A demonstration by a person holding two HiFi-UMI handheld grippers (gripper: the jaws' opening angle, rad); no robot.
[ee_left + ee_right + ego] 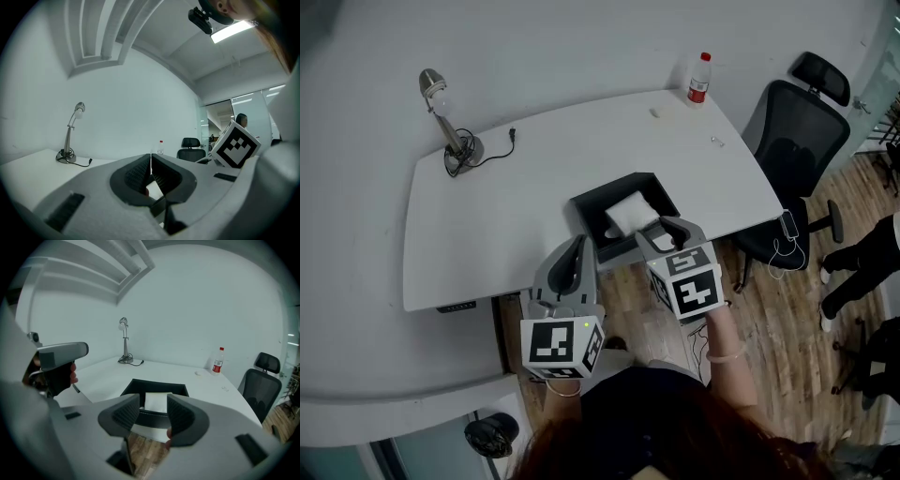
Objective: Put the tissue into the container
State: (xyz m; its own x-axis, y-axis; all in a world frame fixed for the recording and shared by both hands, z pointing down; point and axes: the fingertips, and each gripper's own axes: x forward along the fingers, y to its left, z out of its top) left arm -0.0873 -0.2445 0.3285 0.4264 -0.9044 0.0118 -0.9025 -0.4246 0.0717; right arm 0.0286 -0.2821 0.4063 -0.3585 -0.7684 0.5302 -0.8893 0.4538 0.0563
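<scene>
In the middle of the head view, the white tissue [630, 212] lies inside the black container [581, 208] at the table's [487, 216] near edge. Only their own views show the jaws. The right gripper [153, 401] stands partly open and empty, with the tissue beyond its gap, and the left gripper [150, 157] is closed on nothing.

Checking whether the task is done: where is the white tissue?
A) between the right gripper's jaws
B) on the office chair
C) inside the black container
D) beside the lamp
C: the tissue lies flat inside the black container, not in any jaws.

Wht tissue [630, 212], blk container [586, 221], wht table [487, 216], red-label bottle [699, 79], blk chair [792, 150].
</scene>
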